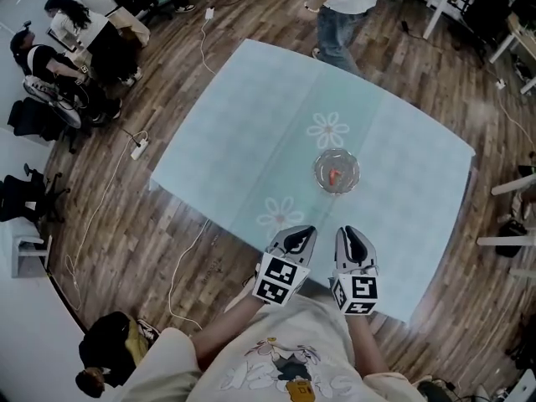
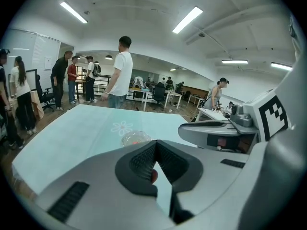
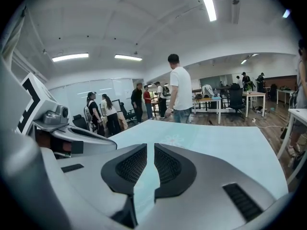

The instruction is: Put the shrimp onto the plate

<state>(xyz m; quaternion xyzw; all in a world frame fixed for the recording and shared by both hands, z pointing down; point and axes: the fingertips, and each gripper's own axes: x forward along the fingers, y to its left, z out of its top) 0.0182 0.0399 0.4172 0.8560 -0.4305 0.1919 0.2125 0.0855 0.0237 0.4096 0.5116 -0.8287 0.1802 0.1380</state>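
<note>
A small orange shrimp (image 1: 334,175) lies in a clear glass plate (image 1: 322,162) right of the middle of the table with the pale blue cloth (image 1: 243,124). Both grippers hover side by side over the table's near edge, well short of the plate. The left gripper (image 1: 295,239) is shut with its tips touching; the left gripper view (image 2: 154,145) shows a small reddish spot in the gap behind the tips, which I cannot identify. That view also shows the plate (image 2: 125,139) and shrimp (image 2: 138,140) ahead. The right gripper (image 1: 352,241) (image 3: 154,150) is shut with nothing in it.
A person in a white shirt (image 1: 345,2) stands at the table's far edge. Other people sit at the left (image 1: 63,44), and one is at the lower left (image 1: 105,354). A power strip (image 1: 138,149) and cables lie on the wooden floor. White furniture stands at the right (image 1: 511,182).
</note>
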